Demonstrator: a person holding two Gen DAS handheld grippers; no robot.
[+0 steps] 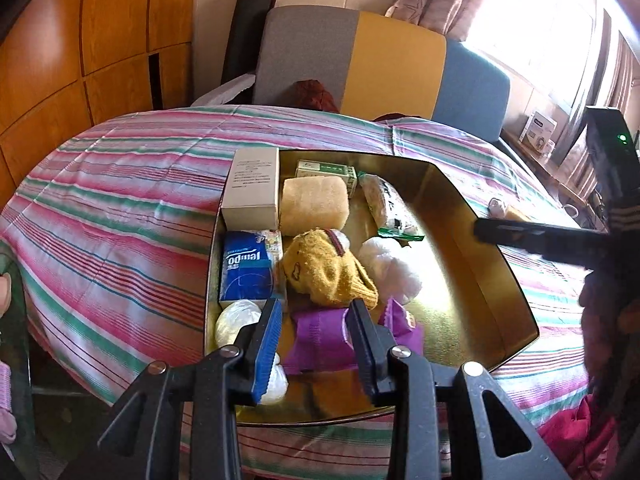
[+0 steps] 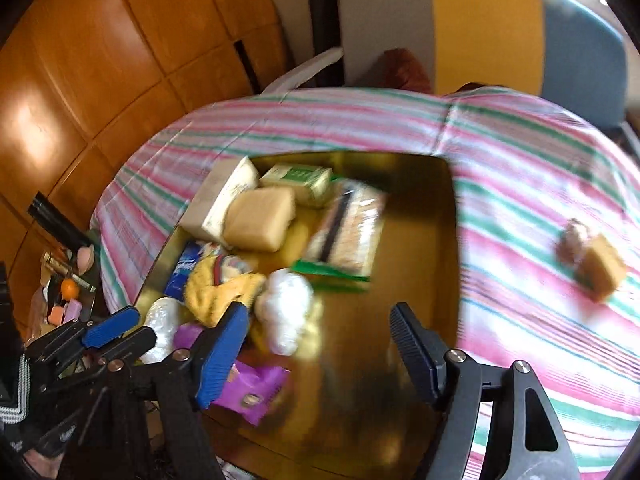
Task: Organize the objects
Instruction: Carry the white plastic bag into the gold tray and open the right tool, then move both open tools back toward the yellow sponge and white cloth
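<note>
A gold tray (image 1: 472, 216) on the striped tablecloth (image 1: 120, 200) holds a white box (image 1: 252, 188), a beige sponge (image 1: 314, 206), a blue tissue pack (image 1: 246, 272), a yellow sock (image 1: 328, 272) and a white fluffy ball (image 1: 390, 268). My left gripper (image 1: 316, 332) is at the tray's near left corner, shut on a purple packet (image 1: 320, 338). In the blurred right wrist view, my right gripper (image 2: 320, 344) hangs open over the bare tray floor (image 2: 384, 280), nothing between its fingers. The fluffy ball (image 2: 284, 308) lies just left of its blue finger (image 2: 222, 354).
A second purple packet (image 1: 404, 324) lies in the tray beside the held one. A small yellow block (image 2: 602, 268) and a small object sit on the cloth right of the tray. A colour-block chair (image 1: 360, 60) stands behind the table. A side table with clutter (image 2: 68, 296) is at the left.
</note>
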